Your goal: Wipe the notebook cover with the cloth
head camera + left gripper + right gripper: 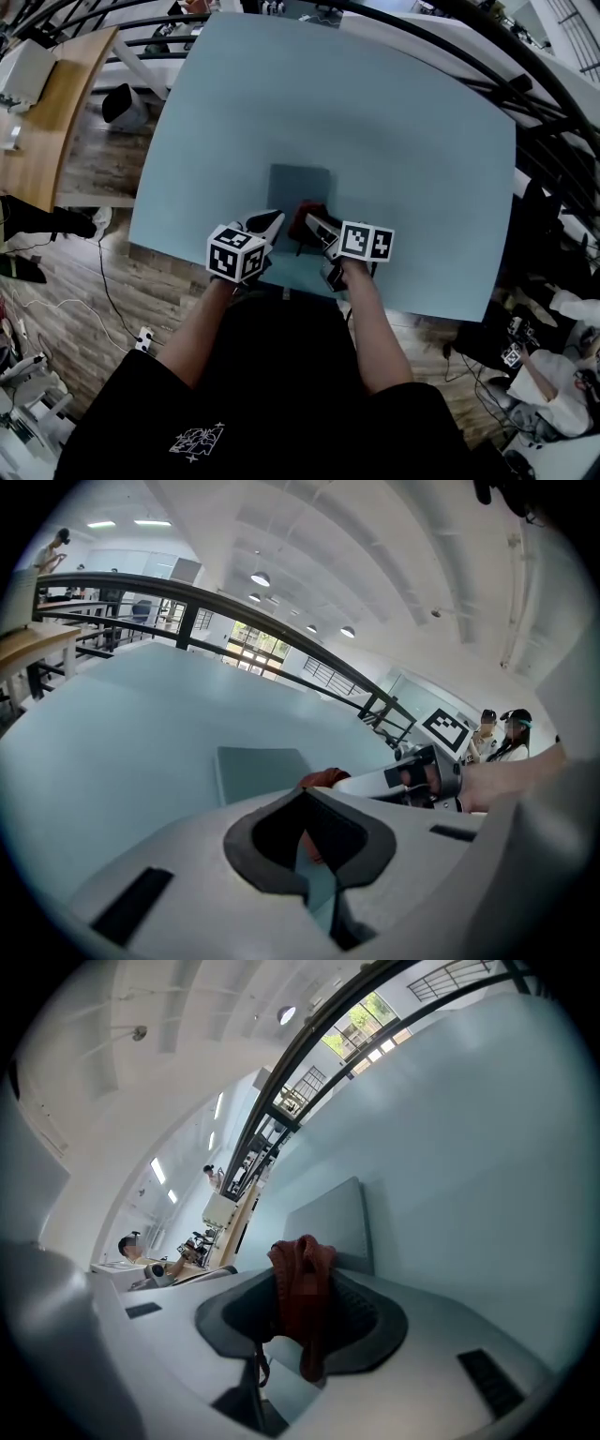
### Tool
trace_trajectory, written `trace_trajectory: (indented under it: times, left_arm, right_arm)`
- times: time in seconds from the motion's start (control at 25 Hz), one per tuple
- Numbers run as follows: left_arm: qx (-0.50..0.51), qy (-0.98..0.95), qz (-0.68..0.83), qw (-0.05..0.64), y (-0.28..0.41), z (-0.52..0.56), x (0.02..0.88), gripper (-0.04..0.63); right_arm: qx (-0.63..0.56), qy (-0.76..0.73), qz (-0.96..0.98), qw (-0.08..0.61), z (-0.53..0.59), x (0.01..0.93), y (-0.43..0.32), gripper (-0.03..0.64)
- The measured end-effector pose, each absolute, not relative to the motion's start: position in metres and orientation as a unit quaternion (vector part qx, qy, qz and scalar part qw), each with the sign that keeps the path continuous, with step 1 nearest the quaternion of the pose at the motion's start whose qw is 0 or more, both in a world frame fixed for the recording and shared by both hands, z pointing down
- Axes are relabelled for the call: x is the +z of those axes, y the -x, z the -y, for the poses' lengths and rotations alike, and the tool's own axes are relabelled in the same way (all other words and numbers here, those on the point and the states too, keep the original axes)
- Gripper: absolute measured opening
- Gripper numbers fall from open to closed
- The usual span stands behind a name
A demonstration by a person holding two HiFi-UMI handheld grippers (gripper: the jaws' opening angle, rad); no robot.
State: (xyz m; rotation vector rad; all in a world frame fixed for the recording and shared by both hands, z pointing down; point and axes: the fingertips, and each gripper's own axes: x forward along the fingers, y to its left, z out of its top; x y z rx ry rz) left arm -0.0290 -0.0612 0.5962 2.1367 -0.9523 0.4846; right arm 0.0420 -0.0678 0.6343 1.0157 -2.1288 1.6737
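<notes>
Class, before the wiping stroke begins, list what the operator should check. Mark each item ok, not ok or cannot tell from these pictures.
1. Cloth gripped by the right gripper: ok, its jaws are shut on it.
2. Notebook lying flat and closed on the table: ok.
3. Cloth touching the cover: cannot tell; it sits at the notebook's near edge.
4. Left gripper steadying the notebook: cannot tell; its jaws are together and empty, near the notebook's near left corner.
5. Rest of the cover free of other things: ok.
</notes>
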Motion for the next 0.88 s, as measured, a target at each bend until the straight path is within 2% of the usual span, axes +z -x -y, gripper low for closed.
trace_trajectory:
  times: [0.48,0.88]
  left_arm:
    - [0.195,-0.842,0.352,0.36,0.002,0.064,0.595,0.008]
    - [0.194,-0.836,0.366,0.36,0.023,0.063,0.594,0.008]
  right_arm:
    - [0.574,-0.381,0.717,0.109,0.066,0.635,-0.086,0.143]
    - [0.568,-0.374,0.729,0.082,0.072,0.614,-0.084,0.143]
